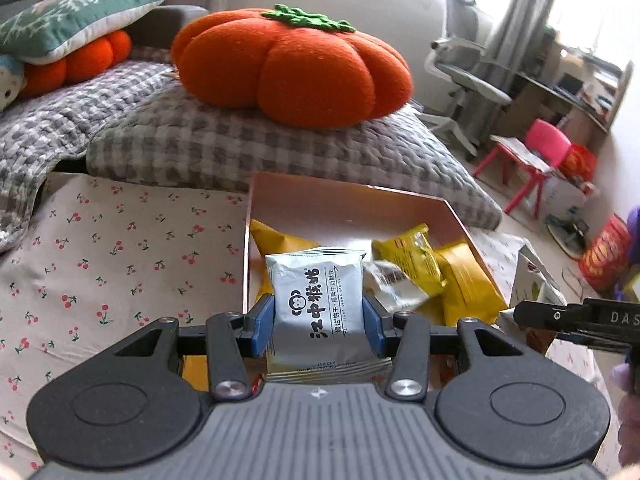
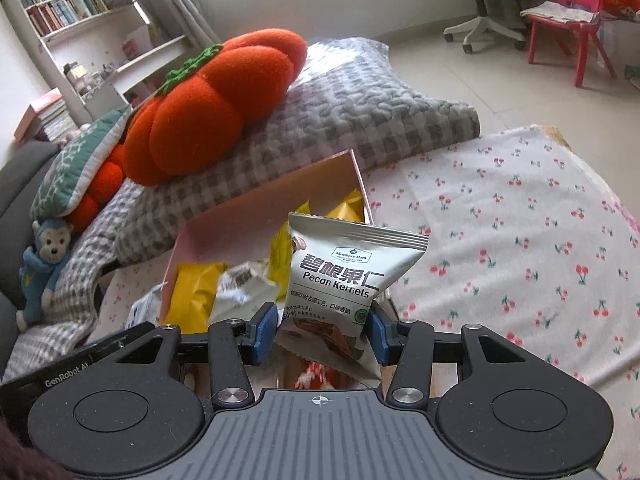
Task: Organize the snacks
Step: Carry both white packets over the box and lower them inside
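My left gripper [image 1: 319, 322] is shut on a silver biscuit packet [image 1: 318, 304] with black Chinese print, held upright above the near end of the pink box [image 1: 352, 194]. Inside that box lie several yellow snack bags [image 1: 460, 276] and a white packet [image 1: 394, 280]. My right gripper [image 2: 322, 330] is shut on a silver Pecan Kernels packet [image 2: 344, 276], lifted just over the box's near right corner [image 2: 362, 188]. The right gripper's black body [image 1: 580, 320] shows at the right edge of the left wrist view. The left gripper's body [image 2: 80, 360] shows at lower left in the right wrist view.
The box rests on a cherry-print cloth [image 2: 520, 240] [image 1: 120, 260]. Behind it is a grey checked quilt [image 1: 240, 140] with a big orange pumpkin cushion [image 1: 296, 64]. A blue monkey toy [image 2: 44, 264], a pink chair [image 2: 568, 12] and an office chair [image 1: 464, 76] stand further off.
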### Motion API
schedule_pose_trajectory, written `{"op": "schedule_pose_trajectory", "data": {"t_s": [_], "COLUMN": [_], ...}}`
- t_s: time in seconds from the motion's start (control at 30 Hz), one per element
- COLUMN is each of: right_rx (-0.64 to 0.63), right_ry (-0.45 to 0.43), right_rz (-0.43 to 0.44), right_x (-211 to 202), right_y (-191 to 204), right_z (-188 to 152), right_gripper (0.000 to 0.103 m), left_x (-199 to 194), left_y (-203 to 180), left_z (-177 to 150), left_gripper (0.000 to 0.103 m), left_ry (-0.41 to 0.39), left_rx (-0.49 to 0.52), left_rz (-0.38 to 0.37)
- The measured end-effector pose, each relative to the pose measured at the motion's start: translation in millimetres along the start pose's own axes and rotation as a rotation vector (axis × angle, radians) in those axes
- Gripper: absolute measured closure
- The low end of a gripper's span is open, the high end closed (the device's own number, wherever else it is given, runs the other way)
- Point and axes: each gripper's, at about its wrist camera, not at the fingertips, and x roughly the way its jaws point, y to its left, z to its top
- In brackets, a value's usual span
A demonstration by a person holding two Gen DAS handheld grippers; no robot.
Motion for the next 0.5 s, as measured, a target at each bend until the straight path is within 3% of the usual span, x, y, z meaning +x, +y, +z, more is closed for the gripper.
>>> {"op": "schedule_pose_trajectory", "data": {"t_s": [0.5], "right_rx": [0.022], "right_ry": [-0.011], "right_rz": [0.054], "right_x": [33], "right_y": [12], "right_z": [27], "right_gripper": [0.056], "left_x": [21], "left_y": [-4], "left_z": [9], "left_gripper": [0.060], "left_ry": [0.006], "left_rx": [-0.010], "left_rz": [0.024]}}
